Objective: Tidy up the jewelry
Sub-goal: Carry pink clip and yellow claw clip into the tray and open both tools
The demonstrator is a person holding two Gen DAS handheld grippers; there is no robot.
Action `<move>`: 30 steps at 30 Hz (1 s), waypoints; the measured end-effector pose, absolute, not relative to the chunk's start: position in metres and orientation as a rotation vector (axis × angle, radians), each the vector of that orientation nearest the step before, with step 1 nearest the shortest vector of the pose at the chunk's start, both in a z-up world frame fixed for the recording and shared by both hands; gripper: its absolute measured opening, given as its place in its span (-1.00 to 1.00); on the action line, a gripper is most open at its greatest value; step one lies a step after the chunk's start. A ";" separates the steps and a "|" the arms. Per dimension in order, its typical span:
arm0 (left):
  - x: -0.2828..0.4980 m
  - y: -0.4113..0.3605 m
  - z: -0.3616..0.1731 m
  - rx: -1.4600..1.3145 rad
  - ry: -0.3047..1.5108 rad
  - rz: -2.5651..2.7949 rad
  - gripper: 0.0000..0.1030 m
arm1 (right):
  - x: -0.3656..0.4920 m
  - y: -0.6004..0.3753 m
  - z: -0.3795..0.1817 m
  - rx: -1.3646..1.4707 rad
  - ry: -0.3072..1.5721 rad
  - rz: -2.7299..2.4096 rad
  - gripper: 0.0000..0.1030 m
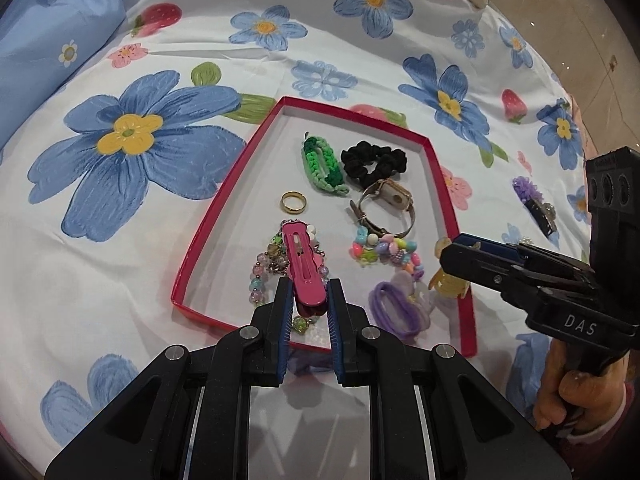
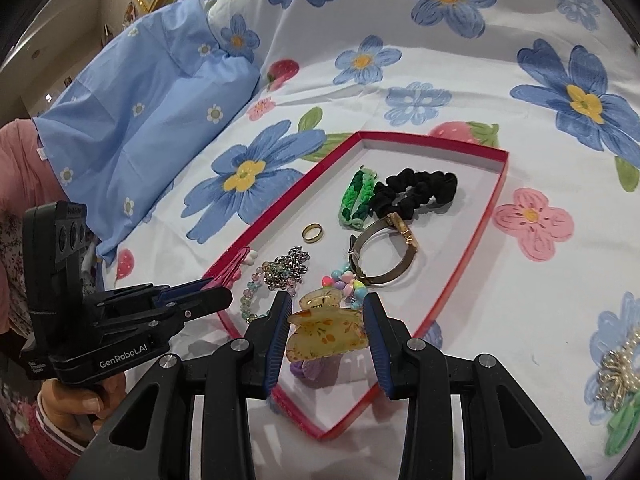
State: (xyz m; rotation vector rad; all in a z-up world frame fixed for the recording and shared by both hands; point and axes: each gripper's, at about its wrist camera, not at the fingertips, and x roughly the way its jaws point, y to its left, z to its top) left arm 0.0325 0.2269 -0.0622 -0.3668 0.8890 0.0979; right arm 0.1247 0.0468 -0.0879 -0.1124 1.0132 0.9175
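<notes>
My left gripper (image 1: 308,284) is shut on a pink hair clip (image 1: 304,264), held over the near left part of a red-rimmed tray (image 1: 225,204). My right gripper (image 2: 326,300) is shut on a yellow claw clip (image 2: 326,330) above the tray's near end. In the tray lie a green braided band (image 1: 322,164), a black scrunchie (image 1: 374,160), a gold ring (image 1: 293,202), a watch (image 1: 384,200), a colourful bead bracelet (image 1: 384,250), a purple hair tie (image 1: 394,304) and a pastel bead chain (image 1: 260,272). The right gripper (image 1: 450,256) shows at the tray's right rim.
The tray sits on a flowered bedsheet (image 1: 120,240) with a blue pillow (image 2: 152,120) at the left. A purple flower clip (image 1: 534,196) and a pearl bow clip (image 2: 616,372) lie on the sheet right of the tray. A person's hand (image 2: 80,400) grips the left handle.
</notes>
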 end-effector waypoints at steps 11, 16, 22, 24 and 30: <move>0.044 0.232 -0.081 -0.365 0.940 0.105 -0.71 | 0.133 0.063 -0.110 -0.189 1.045 0.893 -0.27; 0.048 0.231 -0.087 -0.352 0.961 0.108 -0.72 | 0.133 0.067 -0.118 -0.222 1.057 0.893 -0.28; 0.049 0.233 -0.090 -0.364 0.967 0.103 -0.72 | 0.132 0.069 -0.119 -0.244 1.049 0.896 -0.27; 0.049 0.234 -0.090 -0.367 0.967 0.106 -0.71 | 0.133 0.068 -0.120 -0.238 1.051 0.895 -0.25; 0.050 0.233 -0.091 -0.363 0.971 0.111 -0.71 | 0.132 0.065 -0.121 -0.239 1.054 0.898 -0.28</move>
